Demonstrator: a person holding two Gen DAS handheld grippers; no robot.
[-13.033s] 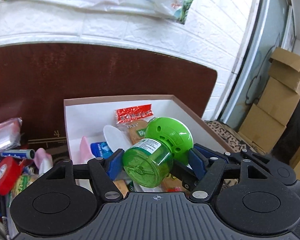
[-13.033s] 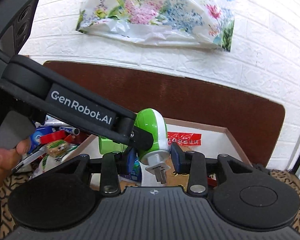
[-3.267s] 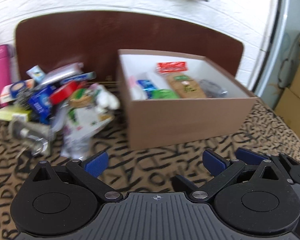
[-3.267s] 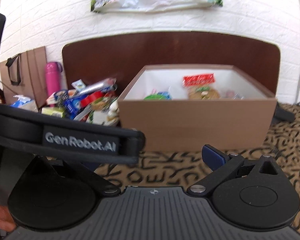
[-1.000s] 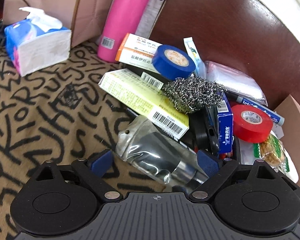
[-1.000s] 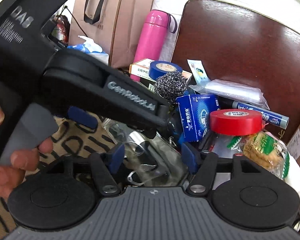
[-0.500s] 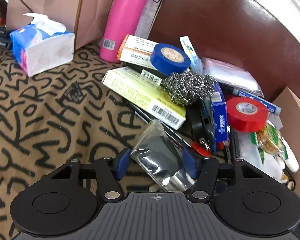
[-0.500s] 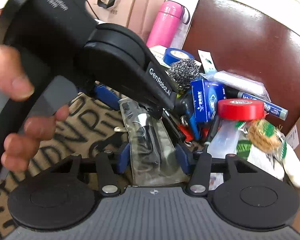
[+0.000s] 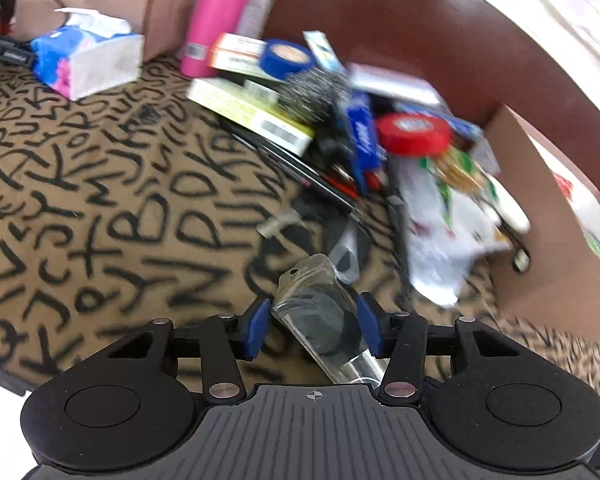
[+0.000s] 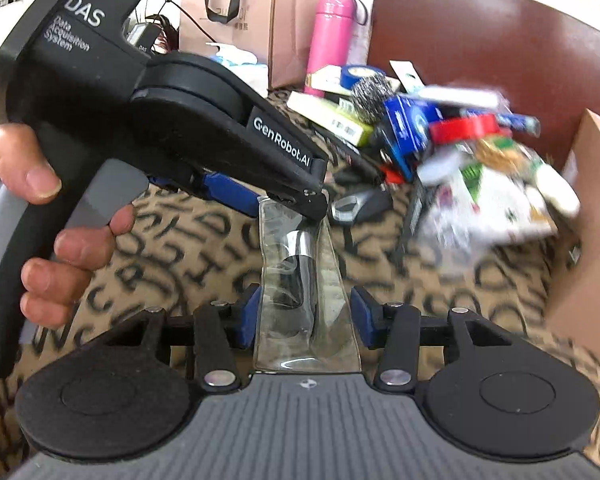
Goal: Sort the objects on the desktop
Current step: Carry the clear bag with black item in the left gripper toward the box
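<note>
A clear plastic pouch (image 9: 320, 312) with a dark and silver object inside is held by both grippers above the patterned tablecloth. My left gripper (image 9: 314, 326) is shut on one end of the pouch. My right gripper (image 10: 304, 318) is shut on its other end (image 10: 300, 280), and the left gripper's body (image 10: 220, 136) shows above it in the right wrist view. The pile of loose items (image 9: 340, 120) lies further back: a red tape roll (image 9: 414, 134), a blue tape roll (image 9: 286, 58), a steel scourer (image 9: 308, 92), a blue box (image 9: 362, 136) and a yellow-green box (image 9: 252, 114).
A brown cardboard box (image 9: 552, 264) stands at the right. A pink bottle (image 9: 216, 12), a tissue pack (image 9: 86, 60) and a paper bag (image 10: 256, 12) stand at the back left. A dark brown board (image 9: 440, 40) backs the pile. A black-silver tool (image 10: 360, 204) lies on the cloth.
Both grippers have pulled back from the pile with the pouch, lifting it off the cloth. The view is blurred from the motion. Earlier the green device was placed in the box.
</note>
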